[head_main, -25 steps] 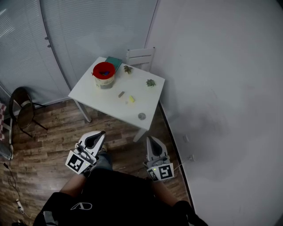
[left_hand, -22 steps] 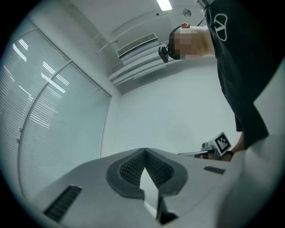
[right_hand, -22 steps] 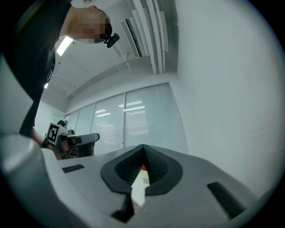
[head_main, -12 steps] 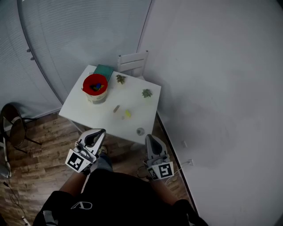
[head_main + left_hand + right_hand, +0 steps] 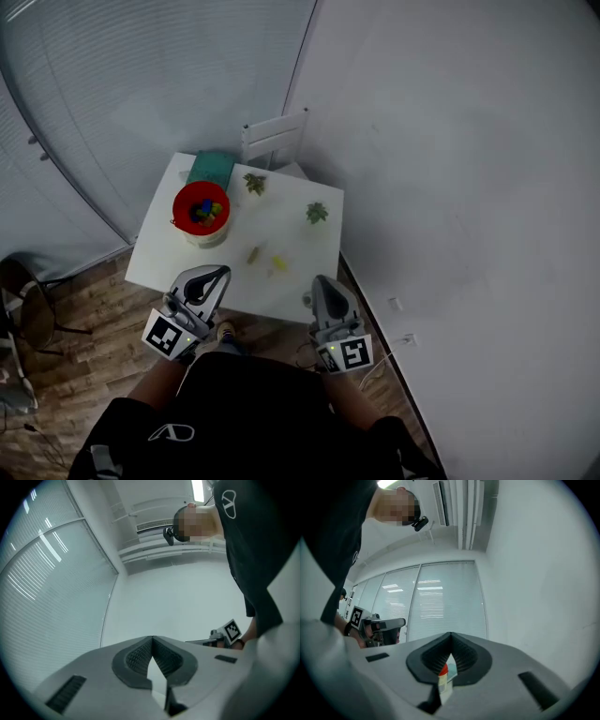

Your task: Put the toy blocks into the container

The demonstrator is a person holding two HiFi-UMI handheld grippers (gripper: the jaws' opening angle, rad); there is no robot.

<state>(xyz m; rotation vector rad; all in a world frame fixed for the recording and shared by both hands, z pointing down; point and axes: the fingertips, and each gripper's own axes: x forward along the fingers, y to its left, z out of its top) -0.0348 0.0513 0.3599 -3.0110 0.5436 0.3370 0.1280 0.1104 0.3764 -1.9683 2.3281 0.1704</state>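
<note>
My left gripper [image 5: 152, 638] is closed, its ribbed pads meeting at the tip with nothing between them. My right gripper [image 5: 450, 634] is closed and empty too. Through the thin slot under its tips I can make out a bit of red far off. I hold both out in front of my dark shirt, side by side and apart, over the wood floor [image 5: 84, 319].

Their tips overlap the near edge of a white table [image 5: 281, 230]. A small grey round thing [image 5: 306, 300] lies at that edge, next to my right gripper's tip.

On the table I count two loose toy blocks near each other: a tan block [image 5: 253, 253] and a yellow block [image 5: 277, 264]. Beyond them, to the left, stands one red container [image 5: 184, 200] with several coloured blocks already in it; I cannot count those. One teal flat thing [image 5: 210, 167] lies behind it. Two small green plants [image 5: 254, 183] sit well apart toward the far side.

One white chair [image 5: 274, 141] stands behind the table. One dark chair [image 5: 21, 298] stands far left by the blinds [image 5: 141, 84]. A plain wall [image 5: 450, 187] runs along the right.
</note>
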